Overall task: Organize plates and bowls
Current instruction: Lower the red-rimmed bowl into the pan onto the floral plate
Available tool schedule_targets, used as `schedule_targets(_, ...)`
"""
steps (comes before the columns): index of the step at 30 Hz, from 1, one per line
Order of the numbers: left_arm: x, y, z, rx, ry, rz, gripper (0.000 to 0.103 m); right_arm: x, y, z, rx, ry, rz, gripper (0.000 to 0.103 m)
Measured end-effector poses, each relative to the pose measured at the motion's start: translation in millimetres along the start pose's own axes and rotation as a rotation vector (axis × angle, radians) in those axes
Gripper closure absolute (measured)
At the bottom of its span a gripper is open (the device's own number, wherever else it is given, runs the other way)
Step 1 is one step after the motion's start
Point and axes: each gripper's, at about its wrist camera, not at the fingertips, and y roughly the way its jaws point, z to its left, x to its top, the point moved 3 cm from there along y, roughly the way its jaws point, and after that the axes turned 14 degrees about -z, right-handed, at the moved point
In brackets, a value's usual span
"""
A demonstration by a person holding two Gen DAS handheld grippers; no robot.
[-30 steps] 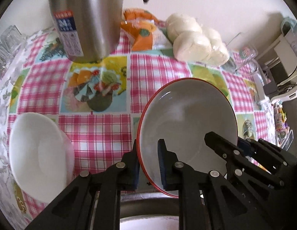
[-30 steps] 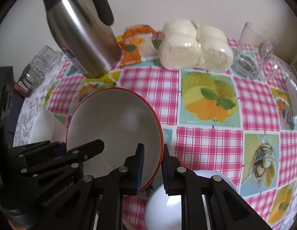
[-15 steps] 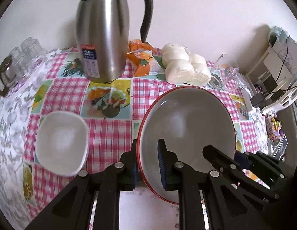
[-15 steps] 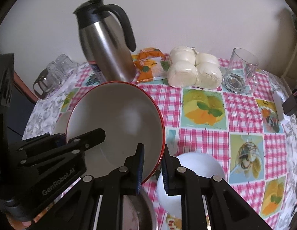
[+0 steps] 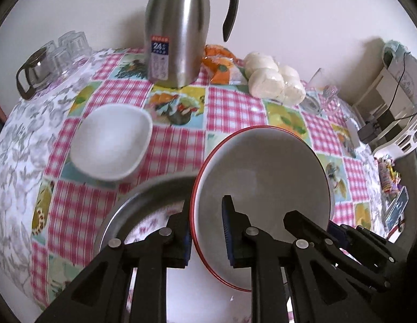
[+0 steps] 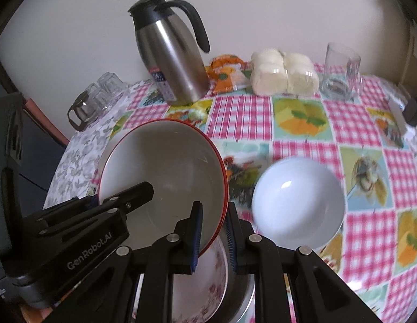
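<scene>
Both hand-held grippers grasp one red-rimmed bowl (image 5: 262,177), the left hand-held gripper (image 5: 207,231) pinching its left rim, the right hand-held gripper (image 6: 213,235) its right rim. A steel-rimmed floral dish (image 6: 208,282) lies beneath them on the surface (image 6: 302,145).

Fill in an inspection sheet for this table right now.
Surface: round table, checked fruit-print cloth.
Job's things: red-rimmed bowl held over a metal basin and flowered plate; white square dish; white round bowl.
Clutter: steel jug, buns, orange packet, glass mug, small glasses.
Grippers: left gripper and right gripper clamp the bowl's rim.
Cables: charger, cord beside table.
Surroundings: plain wall.
</scene>
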Motion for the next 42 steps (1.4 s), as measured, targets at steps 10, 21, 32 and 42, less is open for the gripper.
schedule_targets(10, -24, -17, 6, 0.004, -0.017, -0.025, 0.083, -31, -18, 2, 0.014, 0.058, -0.052, 0.084)
schedule_targets(21, -35, -29, 15, -0.001, -0.021, -0.025, 0.079, -48, -29, 10, 0.015, 0.097, -0.076, 0.084)
schedule_targets(32, -36, -34, 24, -0.021, -0.051, -0.014, 0.078, -49, -33, 20, 0.011, 0.097, -0.073, 0.081)
schedule_targets(42, -45, -21, 34, -0.009, -0.074, 0.054, 0.078, -59, -17, 24, -0.017, 0.105, -0.008, 0.081)
